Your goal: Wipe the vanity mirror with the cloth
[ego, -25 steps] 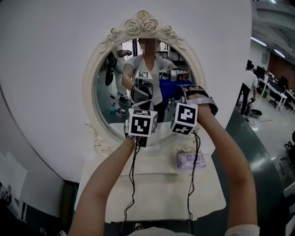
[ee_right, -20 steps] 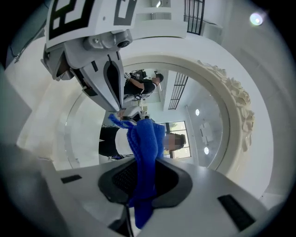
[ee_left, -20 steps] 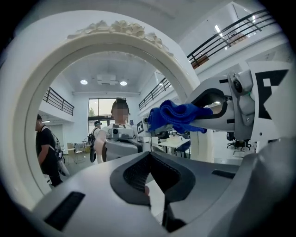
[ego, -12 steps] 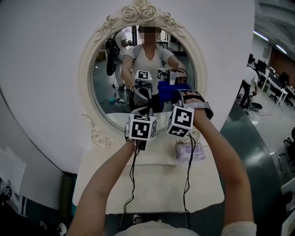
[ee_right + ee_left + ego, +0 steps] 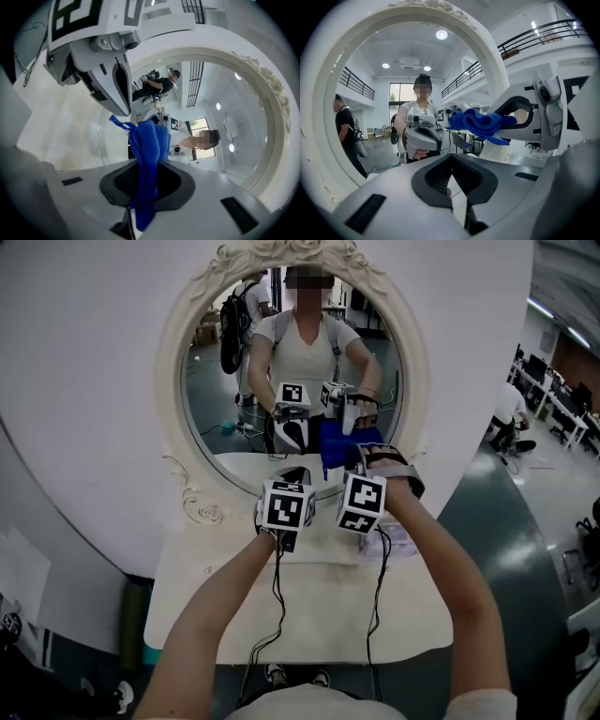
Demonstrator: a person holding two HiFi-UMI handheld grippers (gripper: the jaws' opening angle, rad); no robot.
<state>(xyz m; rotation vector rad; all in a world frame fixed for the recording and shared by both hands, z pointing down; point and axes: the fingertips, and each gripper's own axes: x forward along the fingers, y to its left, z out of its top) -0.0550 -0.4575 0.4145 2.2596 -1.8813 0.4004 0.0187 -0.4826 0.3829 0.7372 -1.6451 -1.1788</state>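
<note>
The oval vanity mirror (image 5: pixel 234 381) in its white ornate frame (image 5: pixel 173 390) stands at the back of the table. A blue cloth (image 5: pixel 335 457) is pinched in my right gripper (image 5: pixel 361 459), which is shut on it and holds it at the lower part of the glass. In the right gripper view the cloth (image 5: pixel 149 145) hangs out between the pads of that gripper (image 5: pixel 146 180). My left gripper (image 5: pixel 292 476) is just to the left, pointing at the glass, jaws shut and empty. In the left gripper view, that gripper (image 5: pixel 451 164) has the cloth (image 5: pixel 480 123) up to its right.
The white vanity table (image 5: pixel 309 615) lies under my arms, with a pack of wipes (image 5: pixel 401 538) at its right. Cables hang from both grippers. The mirror reflects me and both grippers. A person (image 5: pixel 511 413) stands far right in the room.
Both grippers and the cloth have dropped from the middle of the glass toward its lower edge and shifted slightly left. The mirror sits higher in the view.
</note>
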